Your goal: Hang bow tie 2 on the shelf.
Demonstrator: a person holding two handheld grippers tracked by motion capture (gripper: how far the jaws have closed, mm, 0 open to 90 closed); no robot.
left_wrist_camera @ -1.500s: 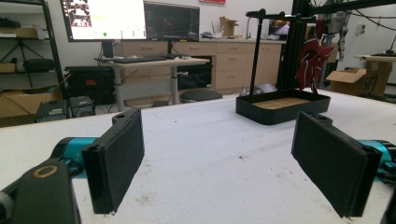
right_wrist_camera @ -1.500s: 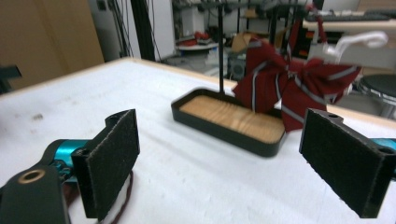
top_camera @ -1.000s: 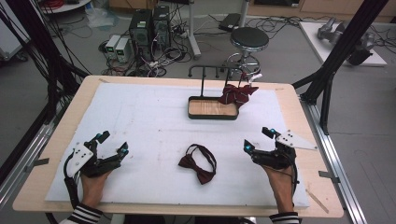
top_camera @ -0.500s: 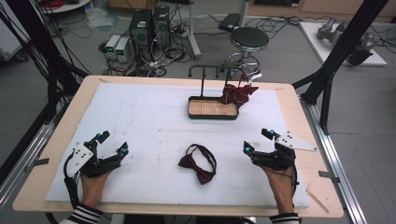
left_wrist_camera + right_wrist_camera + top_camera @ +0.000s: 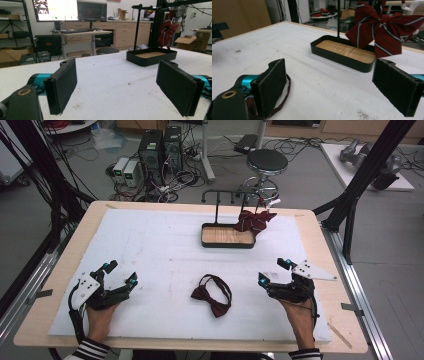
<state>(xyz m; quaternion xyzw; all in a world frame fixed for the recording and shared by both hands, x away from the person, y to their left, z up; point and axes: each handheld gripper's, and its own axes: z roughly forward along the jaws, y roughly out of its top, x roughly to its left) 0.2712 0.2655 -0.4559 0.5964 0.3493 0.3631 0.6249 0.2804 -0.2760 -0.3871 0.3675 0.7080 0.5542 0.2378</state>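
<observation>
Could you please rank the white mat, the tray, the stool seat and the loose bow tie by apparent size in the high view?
1. White mat
2. Tray
3. Stool seat and loose bow tie: look alike; the stool is farther away, so unranked.

Landmark = round black stool (image 5: 267,161), on the floor just beyond the counter's (image 5: 60,270) far edge. Left of stool: two PC towers (image 5: 161,150) w/ tangled cables, small white boxes (image 5: 126,170) beside them. Right of stool: white floor mat (image 5: 367,162) w/ grey gear on it. Left gripper view: stool (image 5: 107,50) under a desk (image 5: 82,32) w/ keyboard, two monitors (image 5: 72,10) above, cardboard box (image 5: 192,40) far right.
</observation>
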